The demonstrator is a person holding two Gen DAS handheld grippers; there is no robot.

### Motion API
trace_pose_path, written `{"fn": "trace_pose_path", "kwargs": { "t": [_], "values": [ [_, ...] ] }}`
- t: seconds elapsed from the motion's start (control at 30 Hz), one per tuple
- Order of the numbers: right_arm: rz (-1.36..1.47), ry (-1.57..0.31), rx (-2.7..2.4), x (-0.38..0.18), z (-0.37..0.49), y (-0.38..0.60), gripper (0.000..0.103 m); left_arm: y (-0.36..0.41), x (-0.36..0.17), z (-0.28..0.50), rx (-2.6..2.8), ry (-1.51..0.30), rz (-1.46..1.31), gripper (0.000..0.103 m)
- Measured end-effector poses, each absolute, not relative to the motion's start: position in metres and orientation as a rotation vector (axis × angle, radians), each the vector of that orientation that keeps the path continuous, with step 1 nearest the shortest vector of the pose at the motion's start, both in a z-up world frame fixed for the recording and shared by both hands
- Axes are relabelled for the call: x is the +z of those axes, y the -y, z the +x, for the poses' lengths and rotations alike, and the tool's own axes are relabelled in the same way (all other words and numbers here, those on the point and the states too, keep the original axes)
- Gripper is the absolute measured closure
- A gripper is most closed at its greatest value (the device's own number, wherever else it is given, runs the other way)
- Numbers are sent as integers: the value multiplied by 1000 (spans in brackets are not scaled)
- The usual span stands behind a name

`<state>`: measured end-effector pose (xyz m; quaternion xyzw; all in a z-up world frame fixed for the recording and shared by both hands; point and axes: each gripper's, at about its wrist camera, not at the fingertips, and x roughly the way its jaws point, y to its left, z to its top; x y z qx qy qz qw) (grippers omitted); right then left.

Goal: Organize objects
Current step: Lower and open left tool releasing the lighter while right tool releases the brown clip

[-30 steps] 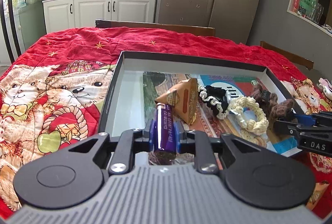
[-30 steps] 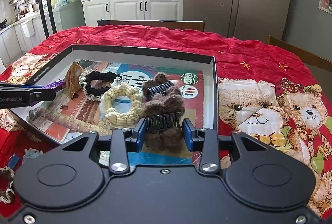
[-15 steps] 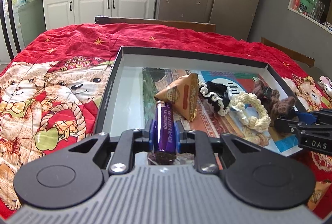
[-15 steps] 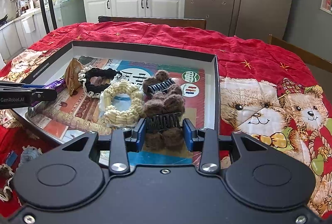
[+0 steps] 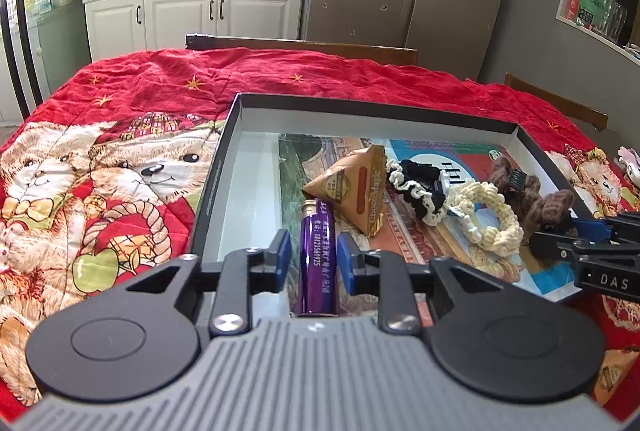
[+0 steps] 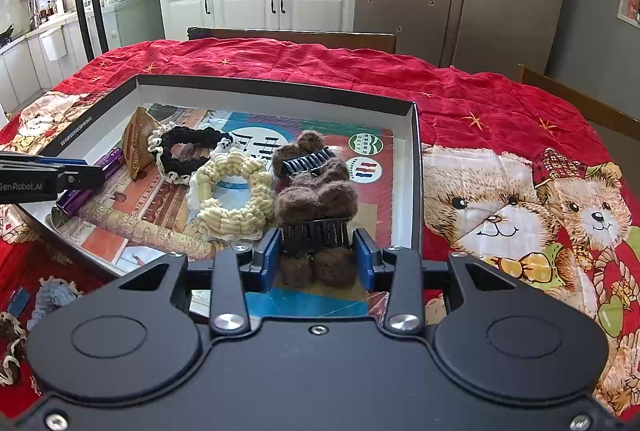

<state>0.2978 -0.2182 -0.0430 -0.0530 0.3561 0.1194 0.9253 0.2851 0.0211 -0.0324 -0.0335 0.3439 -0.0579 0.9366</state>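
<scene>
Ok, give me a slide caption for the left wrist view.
Left gripper, jaws just opening, straddles a purple tube lying in the box beside hair ties.

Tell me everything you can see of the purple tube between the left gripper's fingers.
The purple tube is a slim, glossy cylinder with a pale metallic cap at its far end and light printed characters along its side. It lies flat inside the box, pointing away from the camera, its cap close to the brown triangular packet. The left gripper has just been opening: a gap shows on either side of the tube, so the blue pads no longer press it.
</scene>
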Motion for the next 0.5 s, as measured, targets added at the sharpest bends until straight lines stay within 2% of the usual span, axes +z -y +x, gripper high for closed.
{"fn": "trace_pose_path", "kwargs": {
  "t": [0.1,0.17,0.5],
  "values": [
    [-101,-731,236,-43,298,220,61,-22,-29,283,-118,-692,-68,53],
    [-92,-729,234,-42,297,223,60,-21,-27,282,-122,-686,-68,44],
    [-87,-696,246,-23,279,226,55,-19,-8,265,-130,-643,-45,36]
  ]
}}
